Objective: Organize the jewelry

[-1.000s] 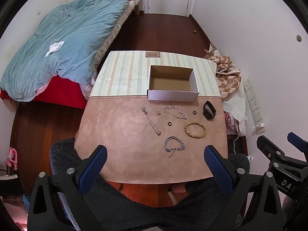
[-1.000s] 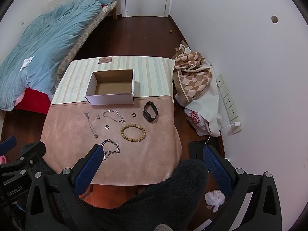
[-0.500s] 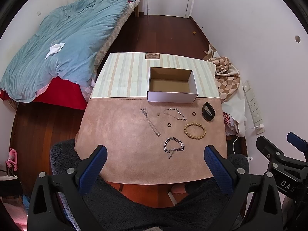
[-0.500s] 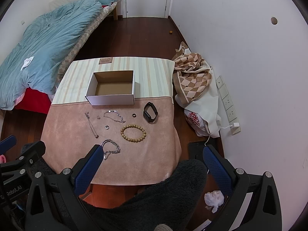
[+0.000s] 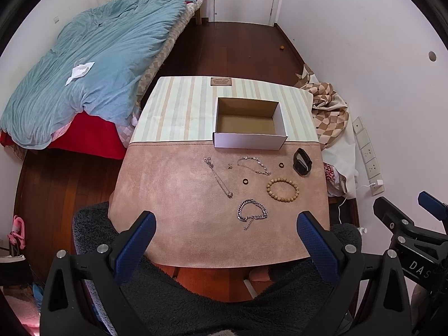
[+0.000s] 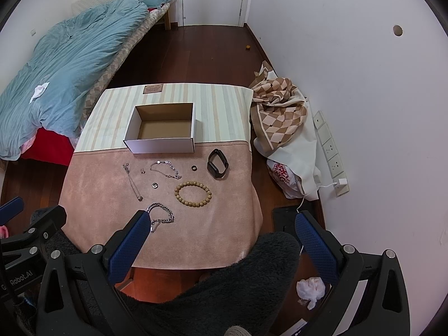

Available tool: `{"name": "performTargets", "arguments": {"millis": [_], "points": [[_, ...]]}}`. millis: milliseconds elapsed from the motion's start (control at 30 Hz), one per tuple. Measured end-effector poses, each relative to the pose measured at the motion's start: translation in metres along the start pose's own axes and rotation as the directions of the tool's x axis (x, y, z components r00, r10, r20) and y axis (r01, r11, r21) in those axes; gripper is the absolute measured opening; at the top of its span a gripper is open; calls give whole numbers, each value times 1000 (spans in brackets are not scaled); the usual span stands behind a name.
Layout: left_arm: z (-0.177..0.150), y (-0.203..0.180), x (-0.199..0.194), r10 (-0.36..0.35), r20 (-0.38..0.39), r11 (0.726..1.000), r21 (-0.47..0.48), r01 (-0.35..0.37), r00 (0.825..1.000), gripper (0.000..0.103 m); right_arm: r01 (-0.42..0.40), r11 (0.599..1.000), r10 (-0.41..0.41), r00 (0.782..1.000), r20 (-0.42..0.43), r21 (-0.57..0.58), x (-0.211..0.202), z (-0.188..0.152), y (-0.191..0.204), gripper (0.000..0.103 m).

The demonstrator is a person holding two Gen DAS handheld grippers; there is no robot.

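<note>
An empty open white cardboard box point(image 5: 249, 123) point(image 6: 162, 128) stands mid-table. In front of it on the pink cloth lie a thin necklace point(image 5: 219, 177), a silver bracelet point(image 5: 254, 165), a chunky chain bracelet point(image 5: 251, 213) point(image 6: 162, 214), a wooden bead bracelet point(image 5: 282, 189) point(image 6: 193, 192), a black band point(image 5: 301, 161) point(image 6: 217, 163), two dark rings point(image 5: 245, 181) point(image 5: 281, 165) and a tiny earring point(image 5: 229, 166). My left gripper point(image 5: 225, 232) is open and empty, high above the table's near edge. My right gripper point(image 6: 221, 231) is open and empty, above the near right edge.
The table point(image 5: 179, 224) has a striped cloth point(image 5: 179, 106) at the back. A bed with a blue duvet point(image 5: 92, 64) lies to the left. A checked cloth heap point(image 6: 280, 112) and bags lie on the floor to the right, by the wall sockets point(image 6: 333, 154). A dark fleece point(image 5: 196, 302) lies below me.
Both grippers have shifted very slightly; the table sits a little higher in view. Nothing on the table has moved.
</note>
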State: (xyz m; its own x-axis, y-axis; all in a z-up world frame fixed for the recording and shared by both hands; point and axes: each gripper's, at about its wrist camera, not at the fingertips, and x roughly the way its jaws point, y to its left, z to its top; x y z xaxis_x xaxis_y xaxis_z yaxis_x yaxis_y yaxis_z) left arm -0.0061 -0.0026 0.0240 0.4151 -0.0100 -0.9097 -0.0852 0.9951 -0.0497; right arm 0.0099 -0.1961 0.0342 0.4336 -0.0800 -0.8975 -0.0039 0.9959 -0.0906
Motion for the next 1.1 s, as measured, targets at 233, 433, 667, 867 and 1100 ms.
{"name": "performTargets", "arguments": {"millis": [233,433,667,867,1100], "points": [[1,-1,-1,-1,2,1000,0,1,1000,103,-8,1000,8,1000,5,3,-3,0,-8,103],[1,-1,-2,-1,0,1000,-2,1,1000,103,-8,1000,8,1000,10,8,-4,-1,-9,103],[0,0,0,9,17,1000,2,-9,1000,103,-46,997,44,999,29,59,0,0,-19,103],[12,6,36,87,38,996,0,-87,995,103,-39,993,36,999,32,115,36,2,-31,103],[16,13,113,174,-50,985,25,-173,983,103,-26,988,35,998,-60,152,125,1,-38,103]]}}
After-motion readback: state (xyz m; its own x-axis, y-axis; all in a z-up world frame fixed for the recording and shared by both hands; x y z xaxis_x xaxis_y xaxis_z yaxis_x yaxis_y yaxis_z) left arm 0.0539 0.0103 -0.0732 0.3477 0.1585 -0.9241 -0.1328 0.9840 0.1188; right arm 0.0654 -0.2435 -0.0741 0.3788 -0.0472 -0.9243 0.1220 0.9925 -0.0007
